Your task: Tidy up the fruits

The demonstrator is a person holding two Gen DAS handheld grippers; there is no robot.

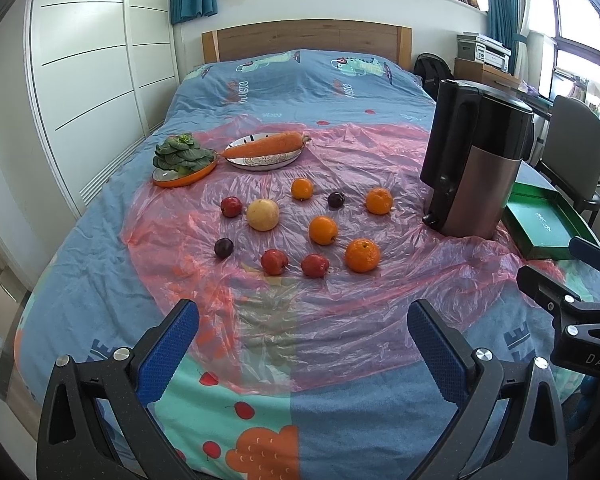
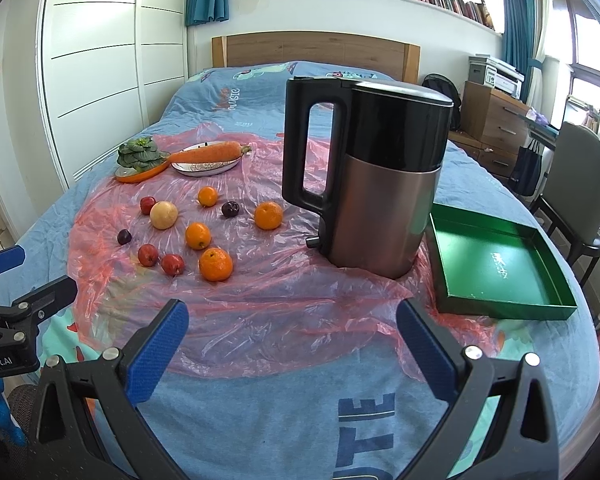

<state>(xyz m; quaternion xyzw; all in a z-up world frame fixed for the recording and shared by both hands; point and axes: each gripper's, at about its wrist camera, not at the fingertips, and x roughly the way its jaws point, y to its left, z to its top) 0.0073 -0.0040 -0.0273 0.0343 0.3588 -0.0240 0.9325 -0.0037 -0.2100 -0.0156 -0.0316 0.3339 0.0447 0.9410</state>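
Green tray (image 2: 500, 268) empty; plate (image 1: 260, 160) bears carrot (image 1: 262, 145).

Left gripper (image 1: 300, 336) jaws wide apart, empty. Right gripper (image 2: 292, 336) likewise, alongside, level.

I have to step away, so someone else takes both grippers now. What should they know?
Left hand-held gripper: open, holding nothing, hovering over the near bed.
Right hand-held gripper: open, holding nothing, also near the bed's front edge.
Fruits lie loose on the pink plastic sheet: four oranges, three red fruits, two dark plums, one yellow fruit.
Green tray, right of the kettle, holds nothing.
Done: nothing sorted.
Left: every fruit; the tray is probably where they go.
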